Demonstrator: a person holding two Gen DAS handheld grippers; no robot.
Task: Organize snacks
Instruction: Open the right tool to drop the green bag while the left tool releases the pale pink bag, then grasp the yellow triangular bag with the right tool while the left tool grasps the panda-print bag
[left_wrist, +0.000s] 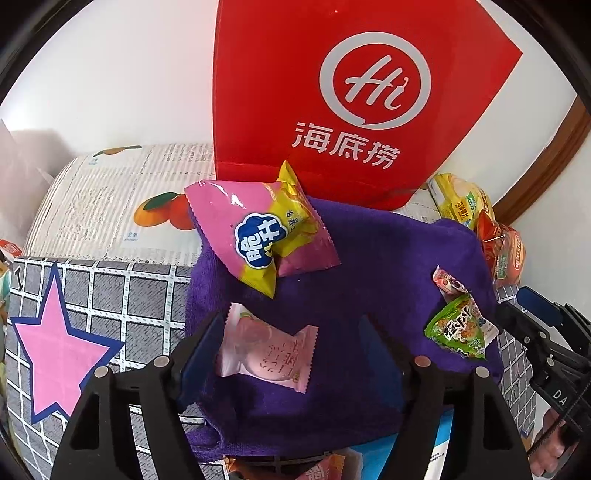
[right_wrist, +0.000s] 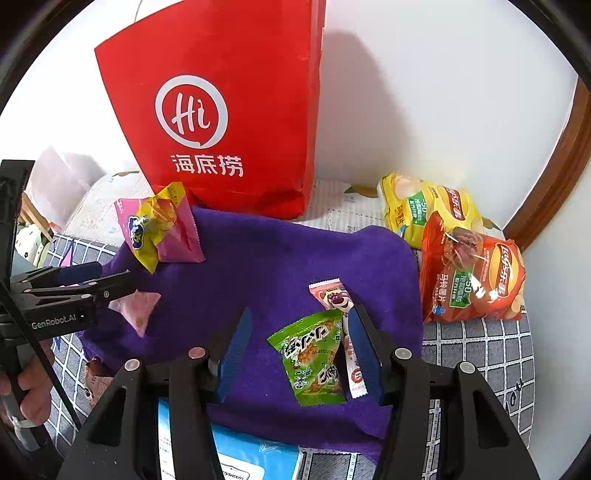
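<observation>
Hovering spread: left gripper (left_wrist: 295, 332) around pale pink crinkly foil sachet (left_wrist: 267, 349), untouched; right gripper (right_wrist: 299, 350) straddling green plastic snack packet (right_wrist: 310, 358). Both seeming light, slippery, crushable; pinching sealed edges advisable.

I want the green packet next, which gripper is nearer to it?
Right. The right gripper has its fingers on either side of the green packet; the left gripper sits across the purple towel, over a pink packet.

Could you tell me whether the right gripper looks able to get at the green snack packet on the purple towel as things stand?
Probably yes. The right gripper stands open over the green snack packet with nothing above it, though the pink bear stick lies against its far side and might get pinched too.
</observation>
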